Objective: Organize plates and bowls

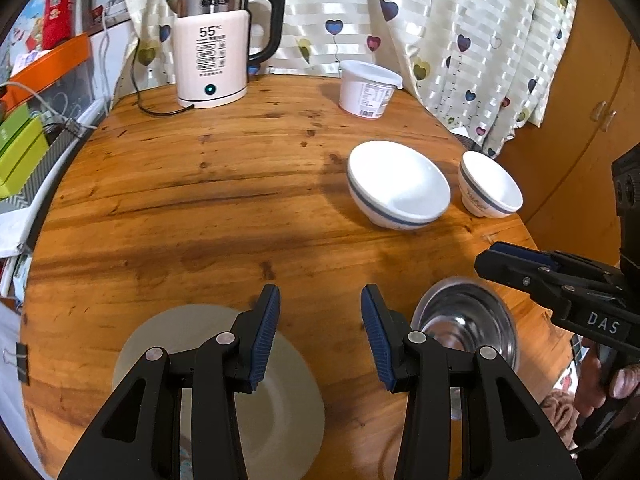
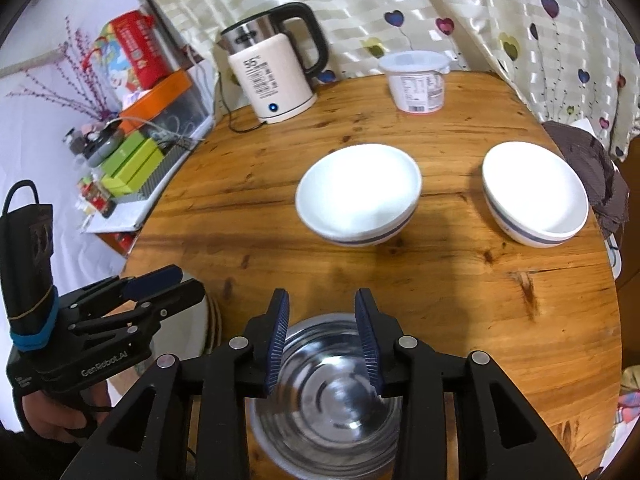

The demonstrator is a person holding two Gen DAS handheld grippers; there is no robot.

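A round wooden table [image 1: 200, 208] holds a cream plate [image 1: 288, 400] at the near left and a steel bowl [image 1: 472, 320] at the near right. Two white bowls with blue bands stand further right, a wide bowl [image 1: 400, 184] and a smaller bowl [image 1: 488, 184]. My left gripper [image 1: 319, 334] is open and empty, hovering over the plate's far edge. My right gripper [image 2: 322, 340] is open and empty just above the steel bowl [image 2: 332, 392]. The two white bowls [image 2: 360, 196] [image 2: 534, 200] lie beyond it. The left gripper [image 2: 160, 284] shows at the left.
A pink electric kettle [image 1: 212, 64] with its cord stands at the back of the table, next to a white lidded tub [image 1: 368, 88]. Boxes and clutter [image 1: 24, 148] crowd the left side. A curtain [image 1: 440, 20] hangs behind. A wooden cabinet [image 1: 580, 120] is at the right.
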